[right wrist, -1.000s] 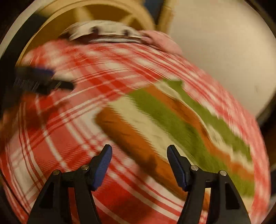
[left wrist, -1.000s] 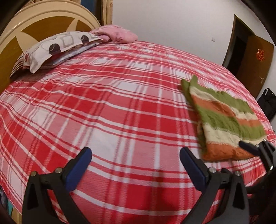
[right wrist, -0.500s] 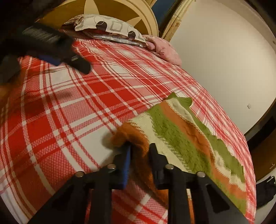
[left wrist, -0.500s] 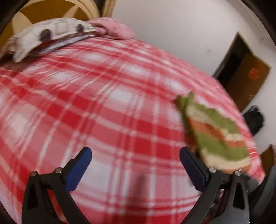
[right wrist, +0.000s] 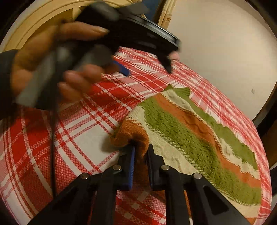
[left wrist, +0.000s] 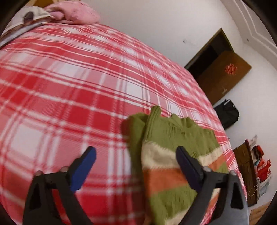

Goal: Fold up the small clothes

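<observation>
A small knitted sweater with green, orange and cream stripes lies on the red plaid bed. My right gripper is shut on its near orange corner, which bunches up between the jaws. In the left wrist view the sweater lies folded lengthwise with its green end farthest from me. My left gripper is open and hovers over the sweater's left edge; its right finger is above the cloth, its left finger above bare bedspread. In the right wrist view the left gripper shows blurred, held by a hand.
Pillows lie at the head of the bed against a wooden headboard. A dark doorway, a black bag and a shelf with clutter stand beyond the bed's right side. A white wall lies behind.
My right gripper has closed on the sweater's orange corner and lifted it slightly. My left gripper has swung right, from bare bedspread to over the sweater's green end, still open.
</observation>
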Demonstrator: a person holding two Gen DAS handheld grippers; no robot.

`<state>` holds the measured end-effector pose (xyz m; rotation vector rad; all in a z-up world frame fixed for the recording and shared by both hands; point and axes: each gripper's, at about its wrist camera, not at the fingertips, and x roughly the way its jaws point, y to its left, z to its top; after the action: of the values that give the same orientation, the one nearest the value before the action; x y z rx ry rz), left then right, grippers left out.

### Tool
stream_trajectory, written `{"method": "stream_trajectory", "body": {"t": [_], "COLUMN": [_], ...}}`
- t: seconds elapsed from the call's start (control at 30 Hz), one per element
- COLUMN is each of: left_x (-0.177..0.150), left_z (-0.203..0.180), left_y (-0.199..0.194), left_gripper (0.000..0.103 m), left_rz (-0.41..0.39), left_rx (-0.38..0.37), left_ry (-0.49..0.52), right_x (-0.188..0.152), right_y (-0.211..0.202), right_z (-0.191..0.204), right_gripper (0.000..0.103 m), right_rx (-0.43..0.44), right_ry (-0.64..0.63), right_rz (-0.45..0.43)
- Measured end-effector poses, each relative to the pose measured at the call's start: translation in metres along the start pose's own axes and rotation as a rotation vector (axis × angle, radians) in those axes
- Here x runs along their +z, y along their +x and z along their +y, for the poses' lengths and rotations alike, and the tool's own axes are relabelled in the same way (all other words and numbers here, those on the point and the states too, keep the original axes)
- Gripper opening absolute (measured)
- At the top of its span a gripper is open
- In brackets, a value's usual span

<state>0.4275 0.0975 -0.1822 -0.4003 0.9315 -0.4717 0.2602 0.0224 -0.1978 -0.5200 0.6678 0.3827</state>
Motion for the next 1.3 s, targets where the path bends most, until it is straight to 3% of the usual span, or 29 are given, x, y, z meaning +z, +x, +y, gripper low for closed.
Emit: {"method": "stream_trajectory", "body": {"t": [0.1,0.27,0.33,0.4,0.47,0.67,0.9,1.3], "left_x": [0.007,0.006,0.006,0.008,0.009,0.011,0.018,0.034], "left_z": [-0.003,-0.004,-0.005,-0.005,-0.002,-0.002,-0.011,-0.087], "left_y": [0.023,0.035,0.038,0.043,0.045,0.032,0.024,0.028], "left_gripper": [0.085,0.075,0.043,0.034,0.018,0.014,0.013,0.013], "left_rz": [0.046,0.056,0.082,0.105,0.108,0.06,0.021,-0.035], "left_rx": [-0.006,-0.009,-0.053,-0.071,-0.083,-0.122,-0.163,-0.225], "left_ry": [0.002,0.026,0.024,0.013,0.001,-0.021,-0.069,-0.005], "right_x": [0.0,0.0,0.001,0.002,0.002,0.002,-0.003,-0.024], "right_y": [0.0,-0.001,-0.002,-0.006,-0.012,-0.015,-0.035,-0.078], "right_z": [-0.001,-0.005,-0.009,-0.011,-0.01,-0.026,-0.077,-0.135], "right_gripper": [0.013,0.013,0.013,0.01,0.008,0.007,0.006,0.006], "right_rx": [0.006,0.022,0.027,0.032,0.033,0.04,0.024,0.013], "right_ry": [0.006,0.023,0.032,0.041,0.04,0.065,0.19,0.332], "right_rz": [0.001,-0.003,-0.009,-0.016,-0.027,-0.045,-0.089,-0.153]}}
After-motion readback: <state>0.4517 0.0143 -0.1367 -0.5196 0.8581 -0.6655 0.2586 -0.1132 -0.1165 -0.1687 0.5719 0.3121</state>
